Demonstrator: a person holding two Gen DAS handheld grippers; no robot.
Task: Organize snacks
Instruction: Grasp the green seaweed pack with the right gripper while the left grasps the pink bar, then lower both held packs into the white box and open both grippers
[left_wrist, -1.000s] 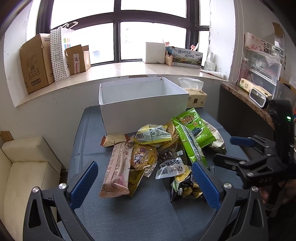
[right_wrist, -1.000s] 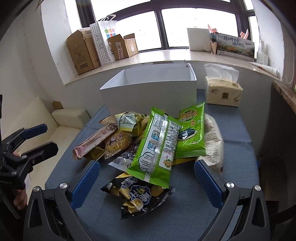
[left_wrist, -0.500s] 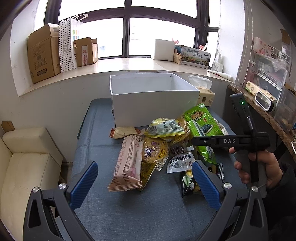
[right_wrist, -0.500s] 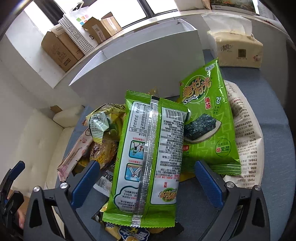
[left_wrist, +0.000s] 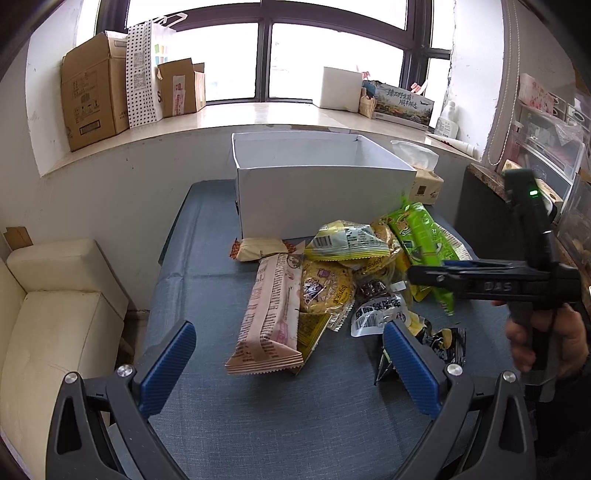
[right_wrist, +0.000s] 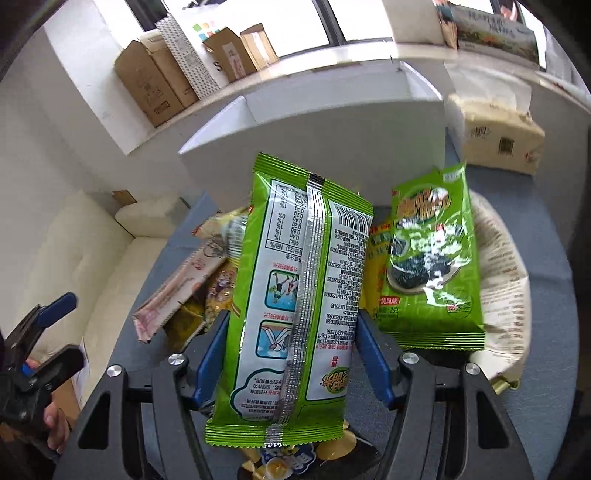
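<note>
Leftmost, my left gripper (left_wrist: 288, 365) hangs with jaws spread wide over the near edge of the snack pile (left_wrist: 332, 288), holding nothing. Further right, my right gripper (right_wrist: 291, 354) has its blue pads pinching the green packet (right_wrist: 299, 295) across its lower half, just short of the white box (left_wrist: 317, 184). My worry is the slick film: the long bag could slide or pivot between the pads and drop back onto the pile.
</note>
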